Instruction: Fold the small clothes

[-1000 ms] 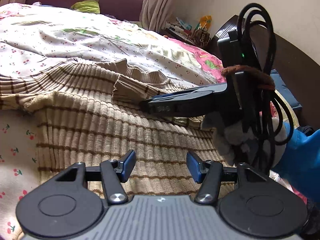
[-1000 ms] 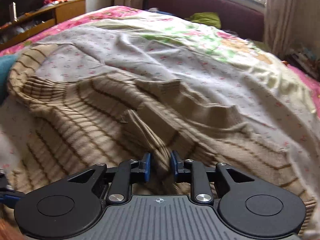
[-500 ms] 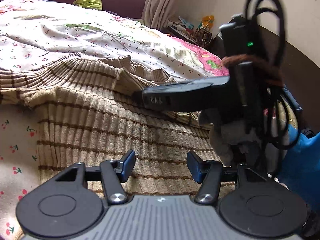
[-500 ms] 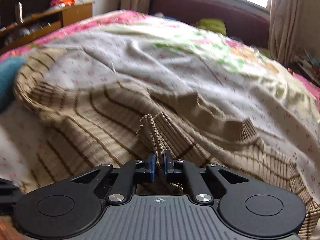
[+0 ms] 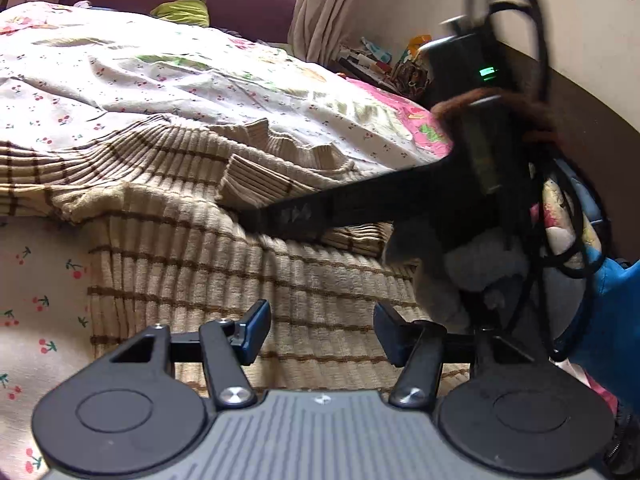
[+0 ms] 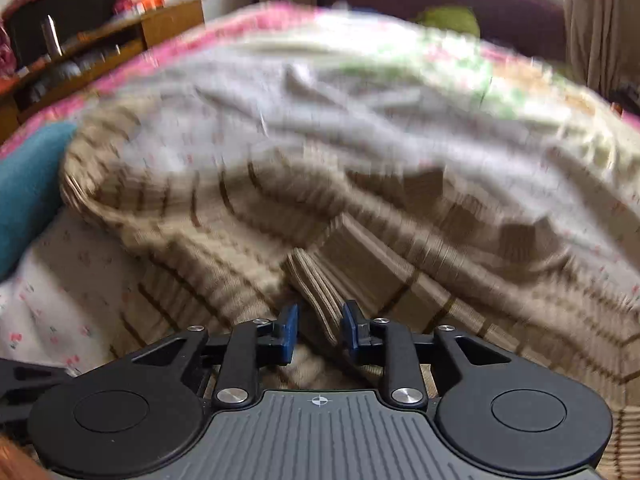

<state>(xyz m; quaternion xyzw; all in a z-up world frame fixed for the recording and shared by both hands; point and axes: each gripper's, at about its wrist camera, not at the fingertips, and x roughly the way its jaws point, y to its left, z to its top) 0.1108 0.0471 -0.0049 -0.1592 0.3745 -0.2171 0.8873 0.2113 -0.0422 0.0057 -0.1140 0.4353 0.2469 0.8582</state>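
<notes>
Right wrist view is showing the right gripper point(image 6: 318, 330) with its jaws opening, a ribbed fold of the striped sweater point(image 6: 320, 296) standing up between the blue pads; the picture is blurred, so whether the pads are touching the knit I cannot tell for sure, though a gap is showing on each side of the fold. That fold is running away from the jaws, near to far, leaning a little to the left, while the rest of the sweater is lying spread across the cherry-print bedsheet point(image 6: 360, 92), its long axis running left to right. In the left wrist view the left gripper point(image 5: 320, 330) is hovering over the near part of the sweater point(image 5: 248, 264) with jaws spread and nothing between them. The right gripper is reaching in from the right there, its tip at the folded flap. I judge the right hand is nearer the fold.
</notes>
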